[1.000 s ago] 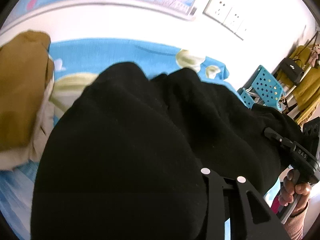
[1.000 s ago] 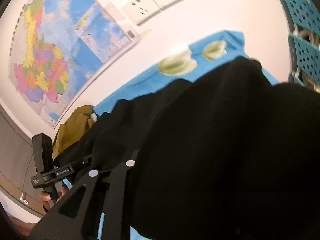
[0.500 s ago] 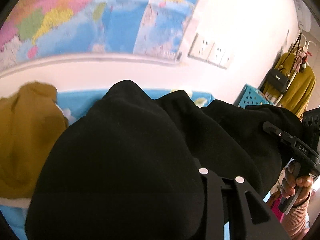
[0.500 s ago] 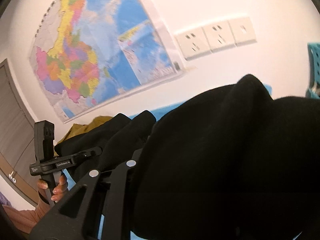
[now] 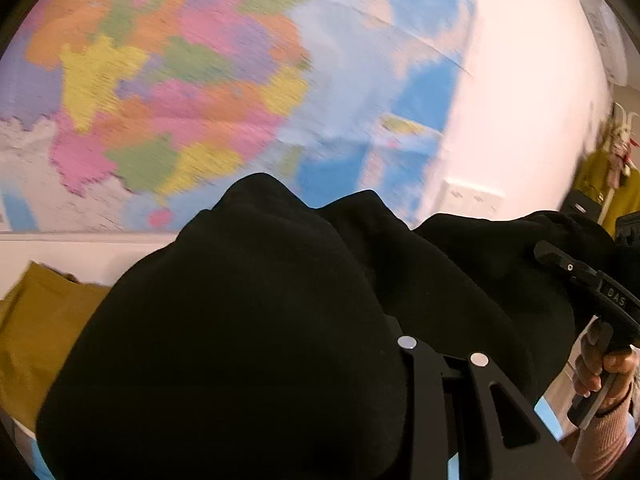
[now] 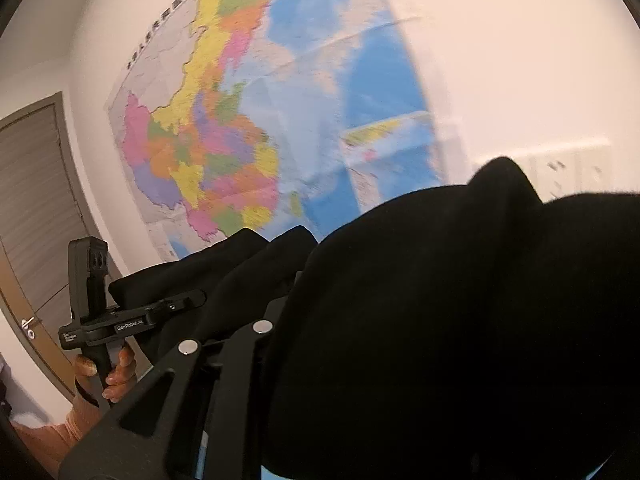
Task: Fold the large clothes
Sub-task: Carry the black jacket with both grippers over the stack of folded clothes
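Both claws pinch the black garment [image 5: 248, 320], a thick, matte fabric bunched in rounded folds. The right claw [image 5: 560, 264] sits at 3 o'clock; the left claw [image 6: 192, 300] sits at 9 o'clock.

Both hands have raised the black garment [image 5: 248, 320] well clear of the blue bedcover; the wall map [image 6: 224, 128] now fills the background behind it.

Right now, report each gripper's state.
Left gripper: closed on the black fabric garment.
Right gripper: closed on the same garment.
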The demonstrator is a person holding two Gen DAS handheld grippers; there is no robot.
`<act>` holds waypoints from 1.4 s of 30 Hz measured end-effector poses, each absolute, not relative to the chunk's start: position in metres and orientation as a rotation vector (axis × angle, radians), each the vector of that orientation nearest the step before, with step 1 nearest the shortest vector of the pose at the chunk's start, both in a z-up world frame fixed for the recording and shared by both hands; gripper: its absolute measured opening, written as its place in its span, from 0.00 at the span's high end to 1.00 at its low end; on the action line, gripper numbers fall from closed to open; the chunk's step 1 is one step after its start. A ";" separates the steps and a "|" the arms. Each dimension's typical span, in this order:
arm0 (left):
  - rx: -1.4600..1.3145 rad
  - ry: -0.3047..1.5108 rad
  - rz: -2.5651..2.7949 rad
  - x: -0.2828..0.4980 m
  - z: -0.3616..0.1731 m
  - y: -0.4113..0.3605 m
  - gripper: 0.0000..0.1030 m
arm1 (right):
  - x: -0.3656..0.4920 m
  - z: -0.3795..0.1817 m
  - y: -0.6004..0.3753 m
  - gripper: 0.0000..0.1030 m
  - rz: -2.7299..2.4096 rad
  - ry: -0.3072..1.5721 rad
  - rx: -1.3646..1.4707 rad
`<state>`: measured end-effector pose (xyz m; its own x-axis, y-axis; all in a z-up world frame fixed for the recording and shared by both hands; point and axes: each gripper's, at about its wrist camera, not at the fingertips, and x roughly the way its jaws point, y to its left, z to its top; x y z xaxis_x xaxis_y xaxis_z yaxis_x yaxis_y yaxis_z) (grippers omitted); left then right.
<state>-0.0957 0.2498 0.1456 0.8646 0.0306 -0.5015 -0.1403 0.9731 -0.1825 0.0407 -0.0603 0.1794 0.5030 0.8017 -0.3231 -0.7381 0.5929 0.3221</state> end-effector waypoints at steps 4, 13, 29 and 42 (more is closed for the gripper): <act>-0.217 0.485 0.171 -0.104 0.161 0.284 0.69 | 0.046 0.196 -0.016 0.84 0.991 0.446 0.113; -0.226 0.444 0.338 -0.120 0.183 0.355 0.70 | 0.055 0.210 0.067 0.84 1.092 0.450 0.121; -0.264 0.392 0.634 -0.145 0.197 0.494 0.70 | 0.048 0.202 0.221 0.84 1.251 0.444 0.090; -0.481 0.537 0.849 -0.200 0.045 0.609 0.68 | 0.000 0.033 0.297 0.73 1.405 0.860 -0.091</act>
<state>-0.2003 0.6091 0.0454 0.5453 0.5680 -0.6164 -0.8006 0.5707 -0.1825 -0.0001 0.2971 0.0330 -0.0760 0.8178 -0.5705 -0.8801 0.2138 0.4239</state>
